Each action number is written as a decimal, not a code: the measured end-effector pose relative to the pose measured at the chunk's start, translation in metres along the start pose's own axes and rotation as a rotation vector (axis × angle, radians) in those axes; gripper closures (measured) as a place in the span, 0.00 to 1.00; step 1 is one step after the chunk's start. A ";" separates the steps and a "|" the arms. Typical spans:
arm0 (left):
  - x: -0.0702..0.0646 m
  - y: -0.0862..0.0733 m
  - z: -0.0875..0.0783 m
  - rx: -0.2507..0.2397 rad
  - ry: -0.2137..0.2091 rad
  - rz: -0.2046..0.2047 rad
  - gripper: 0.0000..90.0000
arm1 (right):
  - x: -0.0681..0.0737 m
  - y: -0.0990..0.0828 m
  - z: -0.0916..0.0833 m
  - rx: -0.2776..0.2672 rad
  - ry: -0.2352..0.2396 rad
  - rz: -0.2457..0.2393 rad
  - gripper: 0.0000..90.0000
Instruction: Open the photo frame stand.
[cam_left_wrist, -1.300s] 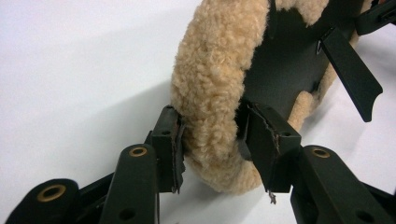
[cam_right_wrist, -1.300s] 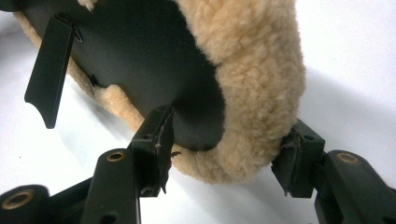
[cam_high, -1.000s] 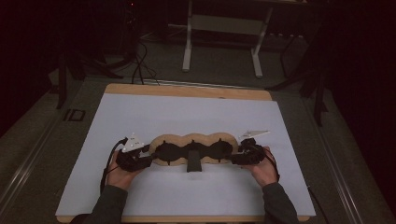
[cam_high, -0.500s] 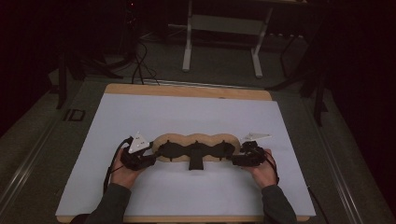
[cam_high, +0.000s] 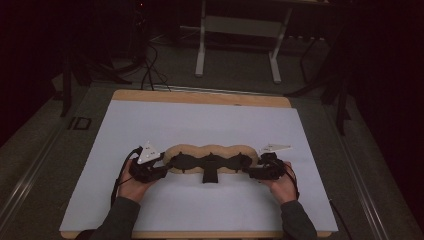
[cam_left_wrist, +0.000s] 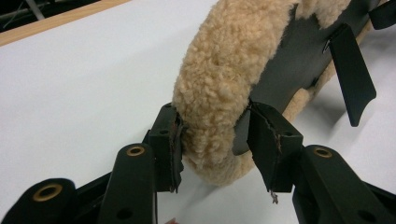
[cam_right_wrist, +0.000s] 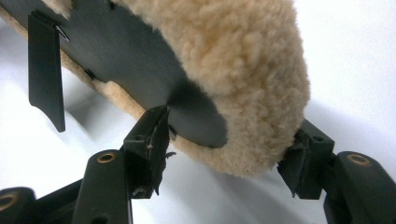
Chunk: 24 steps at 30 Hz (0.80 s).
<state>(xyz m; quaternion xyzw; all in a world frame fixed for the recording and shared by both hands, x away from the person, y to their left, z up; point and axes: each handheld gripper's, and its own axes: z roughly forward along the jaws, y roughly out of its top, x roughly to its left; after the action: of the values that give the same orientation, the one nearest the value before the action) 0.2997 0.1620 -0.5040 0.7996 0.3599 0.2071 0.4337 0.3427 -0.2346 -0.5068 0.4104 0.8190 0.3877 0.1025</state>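
The fleece pad lies flat near the front of the white table, stretched between the 2 hands. The left gripper lies low and level at the pad's left end, its pads pressing that fluffy end from both sides. The right gripper mirrors it at the right end; its jaws have just been opening, and the near pad stands just off the fleece.

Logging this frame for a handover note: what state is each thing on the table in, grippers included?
Fleece pad: lying flat along the white mat, black side up, one end between each gripper's jaws.
Black strap: sticking out loose from the pad's near edge.
Left gripper: jaws pressed on the pad's fleece end.
Right gripper: jaws around the other end, just been opening; grip unclear.
White mat: spread flat.
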 end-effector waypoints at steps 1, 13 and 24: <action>0.000 0.000 0.000 0.002 -0.002 0.004 0.63 | 0.000 0.000 0.000 0.002 0.002 0.008 0.43; -0.006 0.002 -0.003 0.026 -0.008 0.021 0.61 | -0.004 -0.007 -0.010 0.001 0.066 0.055 0.42; -0.009 0.003 -0.008 0.063 -0.032 0.026 0.60 | -0.002 -0.012 -0.013 0.014 0.066 0.030 0.44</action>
<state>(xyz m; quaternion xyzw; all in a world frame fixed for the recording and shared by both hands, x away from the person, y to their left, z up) 0.2900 0.1590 -0.4977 0.8207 0.3488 0.1883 0.4114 0.3310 -0.2479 -0.5067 0.4105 0.8184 0.3966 0.0668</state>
